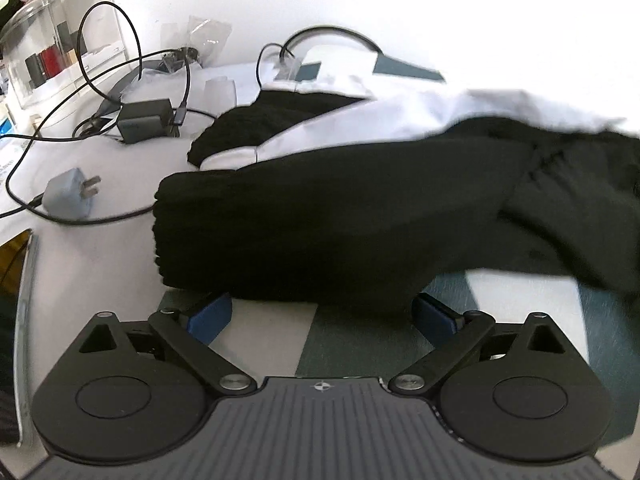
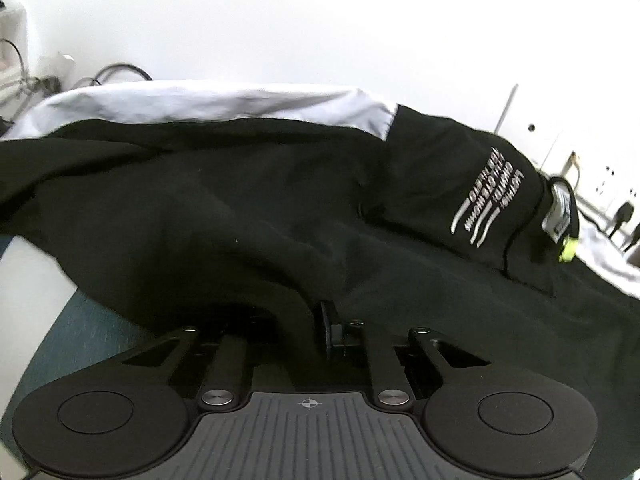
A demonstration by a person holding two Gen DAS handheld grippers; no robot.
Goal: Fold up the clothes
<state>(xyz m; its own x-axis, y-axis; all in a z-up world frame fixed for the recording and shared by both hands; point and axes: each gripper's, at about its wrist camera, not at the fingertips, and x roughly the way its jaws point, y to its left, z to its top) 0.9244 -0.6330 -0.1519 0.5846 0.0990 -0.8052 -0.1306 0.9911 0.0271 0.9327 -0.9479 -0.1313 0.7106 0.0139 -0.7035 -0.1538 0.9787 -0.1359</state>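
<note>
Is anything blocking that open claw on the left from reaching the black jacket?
Nothing visible does. The left gripper is open, its blue pads either side of the black jacket's ribbed cuff. The plug and cables lie off to the left.

right tongs [image 2: 316, 320] tips: under jacket [image 2: 240, 208] | jacket: cut off right

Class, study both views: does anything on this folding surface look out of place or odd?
Yes. A loose charger plug, a power adapter and tangled cables lie on the surface beside the jacket, clutter for folding.
</note>
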